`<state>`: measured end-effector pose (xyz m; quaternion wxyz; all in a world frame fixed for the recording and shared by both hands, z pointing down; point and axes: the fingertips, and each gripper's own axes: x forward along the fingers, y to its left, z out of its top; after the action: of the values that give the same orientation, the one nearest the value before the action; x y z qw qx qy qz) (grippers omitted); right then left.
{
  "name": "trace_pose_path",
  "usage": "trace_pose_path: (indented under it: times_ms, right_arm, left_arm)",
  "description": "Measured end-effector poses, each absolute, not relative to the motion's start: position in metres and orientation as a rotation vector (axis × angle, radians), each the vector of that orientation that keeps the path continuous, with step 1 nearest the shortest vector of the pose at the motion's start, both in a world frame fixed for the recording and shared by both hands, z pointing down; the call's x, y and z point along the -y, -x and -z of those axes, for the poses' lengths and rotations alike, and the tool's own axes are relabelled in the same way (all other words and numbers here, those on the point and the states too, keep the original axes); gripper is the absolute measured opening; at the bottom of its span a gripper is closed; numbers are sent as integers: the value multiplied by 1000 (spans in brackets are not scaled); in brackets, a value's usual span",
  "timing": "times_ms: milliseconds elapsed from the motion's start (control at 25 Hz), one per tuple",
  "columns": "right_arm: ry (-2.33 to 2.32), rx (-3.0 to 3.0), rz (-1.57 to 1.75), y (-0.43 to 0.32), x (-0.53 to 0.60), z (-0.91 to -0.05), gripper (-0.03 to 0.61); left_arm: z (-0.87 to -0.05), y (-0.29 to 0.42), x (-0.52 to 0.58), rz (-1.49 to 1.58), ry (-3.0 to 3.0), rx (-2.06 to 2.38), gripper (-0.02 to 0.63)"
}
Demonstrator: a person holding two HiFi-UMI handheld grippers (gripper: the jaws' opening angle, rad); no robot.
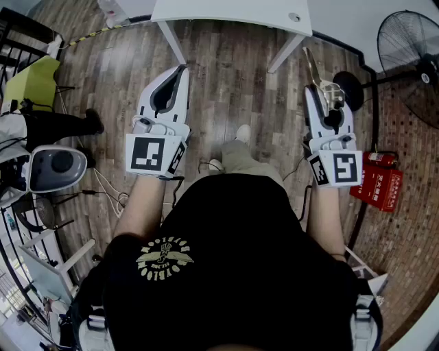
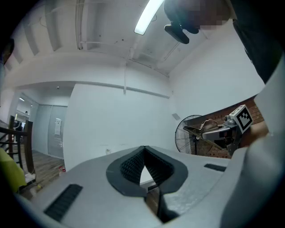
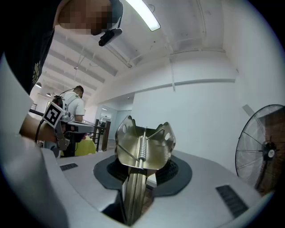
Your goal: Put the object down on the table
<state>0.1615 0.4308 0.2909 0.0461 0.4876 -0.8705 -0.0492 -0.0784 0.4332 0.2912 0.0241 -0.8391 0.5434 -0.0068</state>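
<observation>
Left arm: I see the bare forearm [image 1: 140, 206] reaching out from the torso toward 12 o'clock in the head view, held level.
Left gripper: the left gripper [image 1: 180, 68] points straight ahead over the wooden floor [image 1: 226, 89], its marker cube nearest the wrist.
Left claw: in the left gripper view the dark pads [image 2: 131, 164] are pressed together at the tips, and I find nothing between them.
Right arm: the other forearm [image 1: 322, 212] runs out alongside it, also level, toward 1 o'clock.
Right gripper: the right gripper [image 1: 321, 96] aims the same way as its partner, with the two well apart.
Right claw: it is pinching the metal spring clamp [image 3: 144, 142] low on its long handles. The clamp's two flared plates and coil spring stand up past the pads.
Object: from the head camera the metal spring clamp juts out of the right claw toward 12 o'clock, held in the air over the floor.
Table: the white table [image 1: 226, 10] sits at 12 o'clock. The clamp's tip is short of its near edge and not touching it.
Surroundings: a standing fan [image 1: 411, 48] is at 2 o'clock and a red box [image 1: 377, 185] at 3 o'clock on the floor.
</observation>
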Motion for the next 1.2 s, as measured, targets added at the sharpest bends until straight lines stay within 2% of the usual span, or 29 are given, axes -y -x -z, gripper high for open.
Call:
trace_pose_path:
  times_ms: [400, 680, 840, 1000, 1200]
  right_arm:
    - [-1456, 2724, 116, -144, -395, -290, 127]
    - [-1513, 2716, 9, -159, -378, -304, 127]
    - [-1549, 2707, 117, -155, -364, -290, 127]
    - [-1637, 2703, 276, -160, -350, -266, 127]
    - [-1665, 2659, 199, -177, -343, -291, 127]
  left_arm:
    - [-290, 83, -397, 2, 2595, -1688, 6]
    - [-285, 57, -356, -92, 2565, -1703, 6]
    - [-270, 37, -346, -87, 2533, -1624, 6]
    - [-291, 30, -345, -56, 2540, -1628, 6]
    - [-297, 44, -337, -64, 2490, -1698, 6]
